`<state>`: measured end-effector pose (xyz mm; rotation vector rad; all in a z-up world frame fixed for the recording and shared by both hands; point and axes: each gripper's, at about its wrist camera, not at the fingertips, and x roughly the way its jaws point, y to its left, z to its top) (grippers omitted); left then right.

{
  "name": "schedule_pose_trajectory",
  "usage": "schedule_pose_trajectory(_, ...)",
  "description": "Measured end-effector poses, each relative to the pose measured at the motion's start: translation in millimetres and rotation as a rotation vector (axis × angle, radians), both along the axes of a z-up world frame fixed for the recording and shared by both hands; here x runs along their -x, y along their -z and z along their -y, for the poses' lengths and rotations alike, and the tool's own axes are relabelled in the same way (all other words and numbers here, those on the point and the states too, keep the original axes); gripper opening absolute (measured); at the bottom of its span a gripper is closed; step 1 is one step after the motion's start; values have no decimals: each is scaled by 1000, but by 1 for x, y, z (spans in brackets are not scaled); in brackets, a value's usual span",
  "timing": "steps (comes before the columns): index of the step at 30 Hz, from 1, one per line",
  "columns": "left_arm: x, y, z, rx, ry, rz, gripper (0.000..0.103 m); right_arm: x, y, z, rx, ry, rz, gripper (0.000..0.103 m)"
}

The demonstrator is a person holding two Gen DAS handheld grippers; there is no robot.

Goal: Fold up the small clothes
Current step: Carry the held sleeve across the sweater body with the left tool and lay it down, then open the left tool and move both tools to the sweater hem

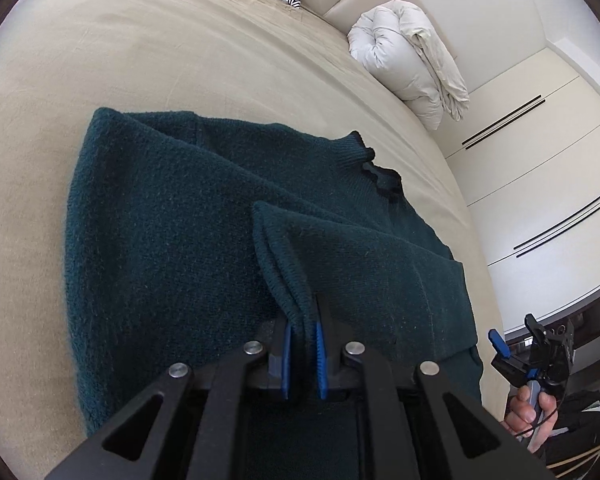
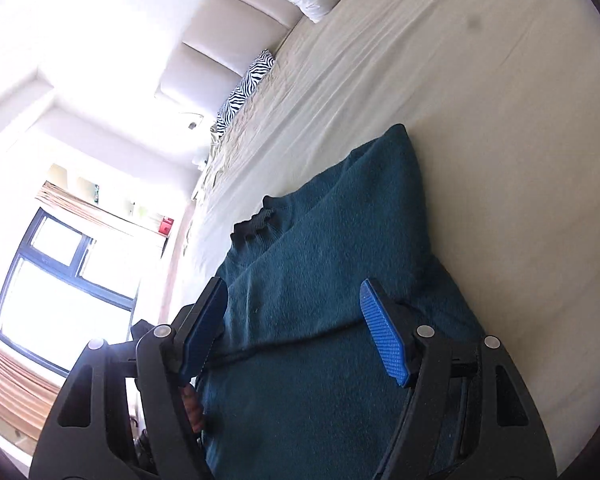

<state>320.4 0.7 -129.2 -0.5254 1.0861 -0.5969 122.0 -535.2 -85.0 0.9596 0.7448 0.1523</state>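
Dark green knit sweater (image 1: 172,220) flat on bed (image 1: 120,60), part-folded. Left hand-held gripper (image 1: 302,344) pinching ribbed hem edge. Right hand-held gripper (image 2: 296,332) jaws wide, nothing between. Knit likely soft, thick, droopy; best taken at hem or seams.

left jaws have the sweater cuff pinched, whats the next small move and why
Probably carry the cuff a little further across the sweater body and lay it flat before letting go. The left gripper is shut on the sleeve end, which stands raised off the body rather than lying on it. The right gripper is open with nothing pinched, so it could then smooth the fold.
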Motion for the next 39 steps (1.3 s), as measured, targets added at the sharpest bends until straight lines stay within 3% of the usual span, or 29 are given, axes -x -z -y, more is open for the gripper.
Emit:
schedule_pose_trajectory(5,-1,14,-10,83,13,-16,12,-63,39,37,-147,21,-107,69)
schedule_pose_trajectory(10,-2,17,-11,82,22,-6,13,-101,54,67,-262,88,-70,68)
schedule_pose_trajectory(16,-1,17,-11,79,24,10,13,-115,53,68,-265,32,-90,68)
schedule_pose_trajectory(21,0,14,-11,78,24,15,13,-64,51,42,-225,-60,-89,68)
schedule_pose_trajectory(24,3,8,-13,81,26,10,14,-21,41,37,-203,-55,-92,68)
schedule_pose_trajectory(25,8,3,-15,62,22,9,18,-6,35,36,-205,-45,-80,68)
schedule_pose_trajectory(27,25,-11,-23,45,6,17,36,28,22,32,-195,-33,-58,69)
schedule_pose_trajectory(28,37,-20,-29,43,-1,34,52,45,15,30,-188,-30,-38,69)
schedule_pose_trajectory(29,51,-29,-36,37,-12,52,62,62,9,28,-177,-24,-26,69)
schedule_pose_trajectory(33,118,-51,-68,23,-32,96,65,128,-6,17,-114,-7,-21,69)
schedule_pose_trajectory(39,220,-49,-97,-78,-41,72,65,211,-13,-1,-36,-6,-41,69)
